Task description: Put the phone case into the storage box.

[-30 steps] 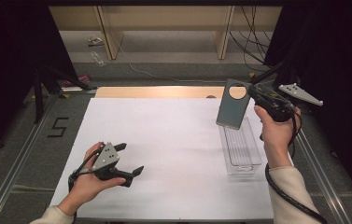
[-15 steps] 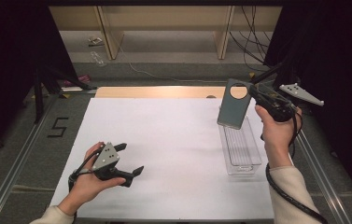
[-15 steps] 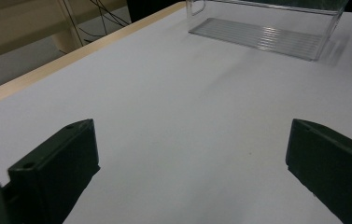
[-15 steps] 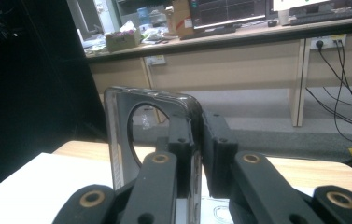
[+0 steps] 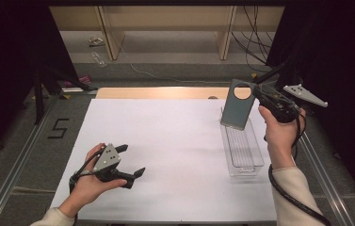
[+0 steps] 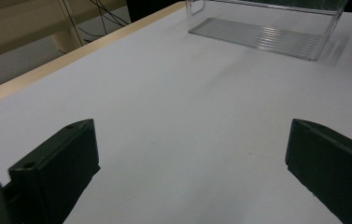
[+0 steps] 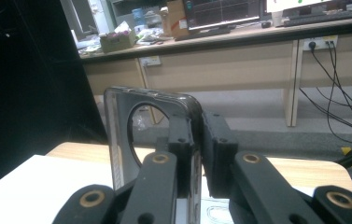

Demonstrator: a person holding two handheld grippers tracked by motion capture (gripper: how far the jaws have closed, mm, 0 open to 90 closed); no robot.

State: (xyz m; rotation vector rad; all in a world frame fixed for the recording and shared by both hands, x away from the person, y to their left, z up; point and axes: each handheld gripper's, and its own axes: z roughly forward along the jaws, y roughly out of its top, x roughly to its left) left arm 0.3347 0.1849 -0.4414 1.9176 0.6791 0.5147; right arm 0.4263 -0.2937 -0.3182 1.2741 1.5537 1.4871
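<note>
**High view: phone case held above the tray's far end**

High view showed the right gripper (image 5: 259, 95) at about two o'clock, its jaws clamped on the upper edge of a grey-green phone case with a round camera hole (image 5: 237, 104). The case hung upright over the far end of a clear, ribbed plastic tray (image 5: 243, 150) lying near the white sheet's (image 5: 175, 141) right edge. From the tray toward nine o'clock, the sheet lay bare. The left gripper (image 5: 130, 160) sat at seven o'clock, jaws spread wide and holding nothing. A wooden table edge (image 5: 156, 92) bordered the sheet at twelve o'clock, with grey floor and cables (image 5: 253, 42) beyond.
</note>
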